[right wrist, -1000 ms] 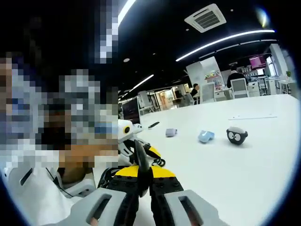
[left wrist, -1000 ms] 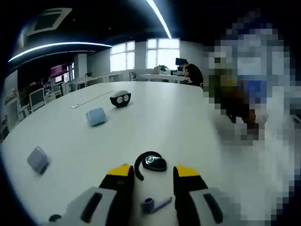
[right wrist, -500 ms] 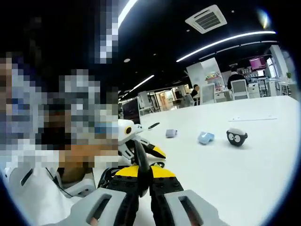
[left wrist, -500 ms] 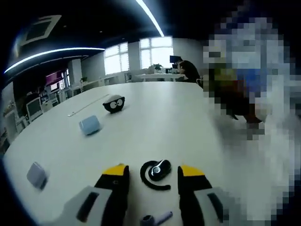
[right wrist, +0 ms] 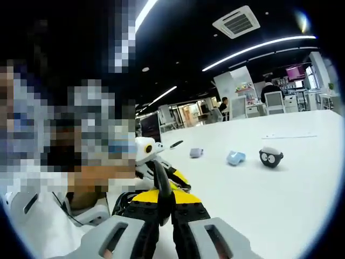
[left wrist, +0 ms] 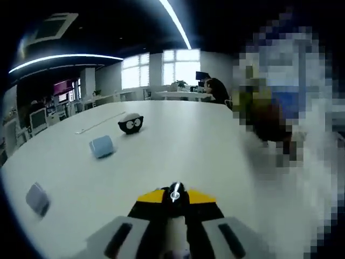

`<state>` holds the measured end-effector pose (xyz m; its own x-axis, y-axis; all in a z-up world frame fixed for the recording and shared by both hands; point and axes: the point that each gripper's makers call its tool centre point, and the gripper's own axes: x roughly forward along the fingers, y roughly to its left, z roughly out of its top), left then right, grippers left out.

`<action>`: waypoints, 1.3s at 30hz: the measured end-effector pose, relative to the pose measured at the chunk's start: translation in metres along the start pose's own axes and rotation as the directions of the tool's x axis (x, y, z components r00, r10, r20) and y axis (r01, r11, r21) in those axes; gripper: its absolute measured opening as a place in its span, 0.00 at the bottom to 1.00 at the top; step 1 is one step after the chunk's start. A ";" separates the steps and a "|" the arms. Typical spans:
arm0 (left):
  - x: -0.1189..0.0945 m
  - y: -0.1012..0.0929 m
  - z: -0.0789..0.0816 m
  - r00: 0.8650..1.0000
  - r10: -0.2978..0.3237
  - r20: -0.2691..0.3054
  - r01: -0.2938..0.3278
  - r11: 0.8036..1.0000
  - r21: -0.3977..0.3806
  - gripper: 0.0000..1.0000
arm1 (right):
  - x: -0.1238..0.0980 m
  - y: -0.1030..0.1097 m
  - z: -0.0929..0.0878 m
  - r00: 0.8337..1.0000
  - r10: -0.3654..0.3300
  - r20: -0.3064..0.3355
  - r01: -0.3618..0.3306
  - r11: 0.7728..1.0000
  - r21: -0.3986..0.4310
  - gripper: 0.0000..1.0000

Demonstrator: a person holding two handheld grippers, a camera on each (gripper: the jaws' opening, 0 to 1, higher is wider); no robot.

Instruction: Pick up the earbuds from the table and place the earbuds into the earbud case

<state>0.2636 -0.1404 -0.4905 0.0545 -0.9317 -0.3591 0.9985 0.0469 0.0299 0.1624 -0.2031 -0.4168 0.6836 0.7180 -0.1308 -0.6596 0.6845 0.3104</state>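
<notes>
My left gripper (left wrist: 174, 199) is shut on a black earbud (left wrist: 174, 190), whose shiny tip sticks up between the yellow jaw tips, low over the white table (left wrist: 178, 140). My right gripper (right wrist: 166, 202) is shut on a second black earbud (right wrist: 161, 181), its curved ear hook rising from the jaws. The left gripper (right wrist: 178, 177) also appears just beyond the right one. Far off on the table sit a round black case with white eyes (left wrist: 130, 123) (right wrist: 270, 156) and a light blue case (left wrist: 101, 146) (right wrist: 235, 157).
A grey-blue pouch (left wrist: 36, 198) (right wrist: 196, 152) lies near the table's edge. A thin white strip (left wrist: 99, 123) (right wrist: 285, 136) lies beyond the black case. A person (left wrist: 215, 89) sits at a far desk. Desks and chairs ring the room.
The left jaws have shut on the earbud that lay on the table between them. The right gripper has kept hold of its earbud and has hardly moved.
</notes>
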 end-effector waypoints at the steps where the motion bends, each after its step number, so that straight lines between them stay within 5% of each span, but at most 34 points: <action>1: -0.006 0.000 0.002 1.000 0.006 -0.007 -0.006 0.999 0.032 0.05 | 0.000 -0.001 -0.001 1.000 -0.002 -0.002 0.002 1.000 0.001 0.06; 7: -0.017 -0.010 0.001 0.997 0.010 -0.075 -0.006 0.999 0.047 0.15 | 0.001 -0.003 -0.002 1.000 -0.005 -0.006 0.005 1.000 0.001 0.06; 12: -0.006 -0.009 0.001 0.996 0.029 -0.080 -0.023 0.997 0.076 0.26 | 0.000 -0.004 -0.002 1.000 -0.010 -0.007 0.010 1.000 -0.007 0.06; 18: 0.016 -0.008 -0.001 0.989 0.039 -0.140 -0.023 0.993 0.114 0.22 | 0.000 -0.004 -0.003 1.000 -0.010 -0.011 0.010 1.000 -0.009 0.06; 21: 0.021 -0.001 -0.009 0.973 0.068 -0.223 -0.050 0.995 0.086 0.21 | 0.000 -0.004 -0.003 1.000 -0.012 -0.012 0.012 1.000 -0.008 0.06; 22: 0.026 0.001 -0.002 0.978 0.073 -0.197 -0.058 0.995 0.078 0.22 | 0.000 -0.005 -0.003 1.000 -0.014 -0.012 0.014 1.000 -0.011 0.06; 24: 0.024 -0.002 -0.006 0.964 0.076 -0.255 -0.056 0.995 0.087 0.20 | -0.001 -0.005 -0.003 1.000 -0.015 -0.012 0.015 1.000 -0.013 0.06; 28: 0.024 -0.008 -0.005 0.958 0.075 -0.278 -0.054 0.995 0.081 0.15 | -0.002 -0.004 -0.002 1.000 -0.011 -0.009 0.010 1.000 -0.013 0.06; 34: 0.016 -0.003 -0.004 0.965 0.060 -0.257 -0.040 0.996 0.083 0.14 | -0.004 -0.004 -0.001 1.000 -0.012 -0.005 0.012 1.000 -0.015 0.06; 39: -0.007 -0.022 0.021 0.984 0.014 -0.176 0.025 0.976 0.214 0.14 | -0.006 -0.004 0.000 1.000 -0.007 -0.008 0.007 1.000 -0.020 0.06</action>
<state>0.2409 -0.1427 -0.4691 0.0694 -0.8531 -0.5172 0.9739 -0.0543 0.2203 0.1612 -0.2101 -0.4176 0.6861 0.7139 -0.1402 -0.6607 0.6921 0.2907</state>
